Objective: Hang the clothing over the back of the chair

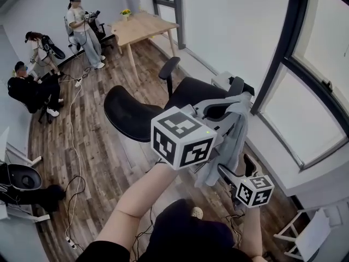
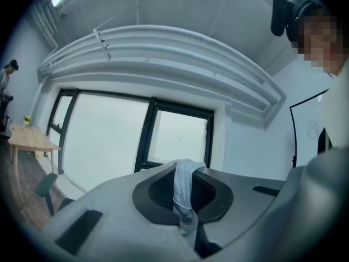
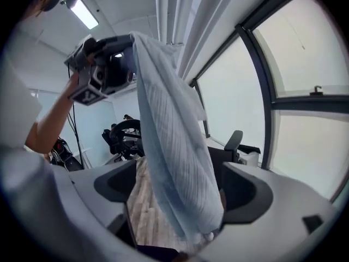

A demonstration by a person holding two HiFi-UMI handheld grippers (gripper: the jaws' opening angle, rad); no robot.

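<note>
The room, counted
Two grippers – left gripper (image 1: pixel 234 100), right gripper (image 1: pixel 234 166) – one garment (image 1: pixel 232 141), one black chair (image 1: pixel 131 113) up front, one table (image 1: pixel 144 26), three people (image 1: pixel 82 21).

A wood-plank floor (image 1: pixel 103 152) in mixed brown and grey tones is spread across the room. A black office chair (image 1: pixel 130 116) is stood on it near the middle, close to the window wall. Farther back, a light wooden table (image 1: pixel 143 27) is set on the planks, and a small pot of yellow flowers (image 1: pixel 126 13) is placed at its far corner. A white cable (image 1: pixel 71 130) is trailed over the floor from the back of the room towards a power strip (image 1: pixel 70 241) near the front. At the far left, three people are gathered on the floor, and one seated person (image 1: pixel 30 89) is seen among them.
</note>
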